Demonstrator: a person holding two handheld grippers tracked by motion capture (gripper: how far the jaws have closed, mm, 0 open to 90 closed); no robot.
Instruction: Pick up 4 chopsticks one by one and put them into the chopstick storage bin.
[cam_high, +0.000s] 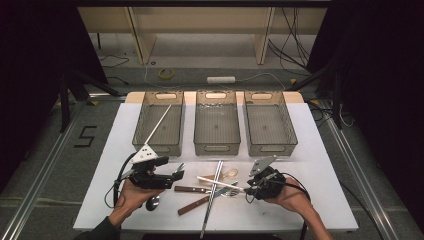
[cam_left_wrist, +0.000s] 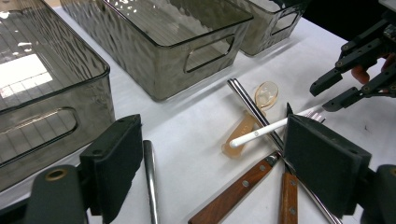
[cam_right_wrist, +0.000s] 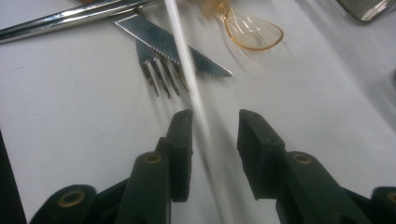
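White plastic, a thin chopstick (cam_right_wrist: 187, 65), runs between the jaws of the right gripper (cam_right_wrist: 214, 126), lengthwise up the gap and closer to the left jaw. A gap remains on each side of it in the right gripper view, so the jaws stand partly spread and do not yet pinch it. Just past the jaw tips, the chopstick crosses over a fork (cam_right_wrist: 156, 70) and a serrated knife (cam_right_wrist: 173, 46). Farther ahead and to the right of the jaws lies an amber plastic spoon (cam_right_wrist: 252, 30).

In the high view the right gripper (cam_high: 248, 190) sits low on the white counter (cam_high: 320, 200), with the chopstick (cam_high: 220, 183) reaching out from its jaws toward the middle of the cutlery pile.

The left gripper (cam_left_wrist: 212, 154) has its jaws spread wide, with nothing between the pads. Below that gap lie a steel handle (cam_left_wrist: 149, 182) and 2 wooden-handled pieces (cam_left_wrist: 238, 186). Ahead of these jaws stand 3 smoky clear bins (cam_left_wrist: 196, 51), and the nearest one is just beside the left jaw.
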